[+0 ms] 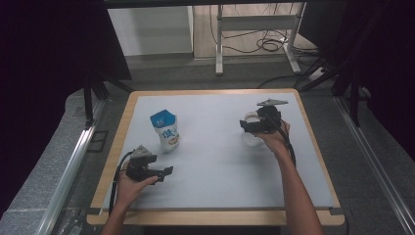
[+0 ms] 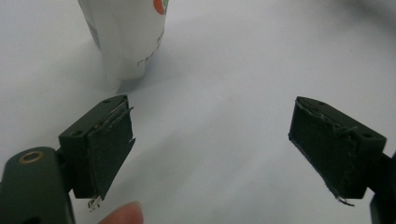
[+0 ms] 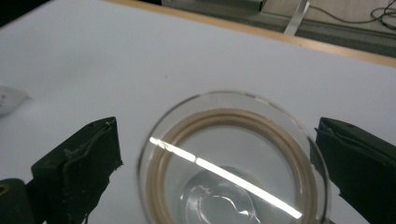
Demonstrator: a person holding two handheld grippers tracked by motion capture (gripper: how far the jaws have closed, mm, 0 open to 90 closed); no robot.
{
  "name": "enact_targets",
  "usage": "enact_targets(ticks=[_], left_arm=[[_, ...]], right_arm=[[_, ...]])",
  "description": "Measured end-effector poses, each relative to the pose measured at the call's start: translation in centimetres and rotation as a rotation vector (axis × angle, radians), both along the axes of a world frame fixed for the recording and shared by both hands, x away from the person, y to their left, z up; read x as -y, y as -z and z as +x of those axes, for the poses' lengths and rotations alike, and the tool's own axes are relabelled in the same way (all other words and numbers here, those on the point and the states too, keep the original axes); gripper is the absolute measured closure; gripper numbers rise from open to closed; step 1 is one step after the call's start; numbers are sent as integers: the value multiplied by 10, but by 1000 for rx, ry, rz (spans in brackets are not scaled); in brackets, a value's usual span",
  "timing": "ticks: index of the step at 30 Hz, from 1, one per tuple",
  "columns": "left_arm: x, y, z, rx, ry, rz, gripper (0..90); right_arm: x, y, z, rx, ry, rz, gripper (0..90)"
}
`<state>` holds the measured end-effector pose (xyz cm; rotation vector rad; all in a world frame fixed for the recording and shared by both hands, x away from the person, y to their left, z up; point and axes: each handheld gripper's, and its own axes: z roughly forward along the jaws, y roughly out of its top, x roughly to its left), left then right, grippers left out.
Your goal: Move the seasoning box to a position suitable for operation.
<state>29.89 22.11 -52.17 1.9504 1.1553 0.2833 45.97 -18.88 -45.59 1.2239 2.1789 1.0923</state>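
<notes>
Jaws of our right gripper (image 3: 215, 163) gape around the clear round glass jar (image 3: 231, 158), seemingly untouched; our left gripper (image 2: 210, 144), wide open and empty, sits at 5 o'clock of the white-and-blue upright pouch (image 1: 166, 131).

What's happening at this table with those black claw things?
A person sits at a white-topped table with a hand-held claw in each hand. The right claw is open, one jaw on each side of a clear glass jar, not yet squeezing it. The left claw is also open and empty, low over the table near a white pouch with a blue top, which stands upright and untouched. It looks like the start of pouring or filling work.
</notes>
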Motion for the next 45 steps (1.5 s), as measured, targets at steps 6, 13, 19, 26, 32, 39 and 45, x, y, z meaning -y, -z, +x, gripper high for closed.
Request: enact_targets(ticks=[6,13,19,26,32,39,45], left_arm=[[-1,2,1,-5,-3,-1,135],[0,3,1,-7,-2,2,134],[0,2,1,-4,0,2,131],[0,2,1,-1,-1,1,131],[-1,2,1,-1,-3,1,130],[-1,3,2,-4,-4,1,130],[0,3,2,-2,-4,0,129]], right_arm=[[-3,4,5,7,-16,-57,60],[-1,4,4,3,-37,-88,118],[-2,4,4,2,-45,-101,120],[-3,3,5,-9,-33,-101,125],[-2,2,4,-7,-17,-92,126],[3,-4,0,11,-9,-72,128],[4,-9,-6,20,-22,-78,128]])
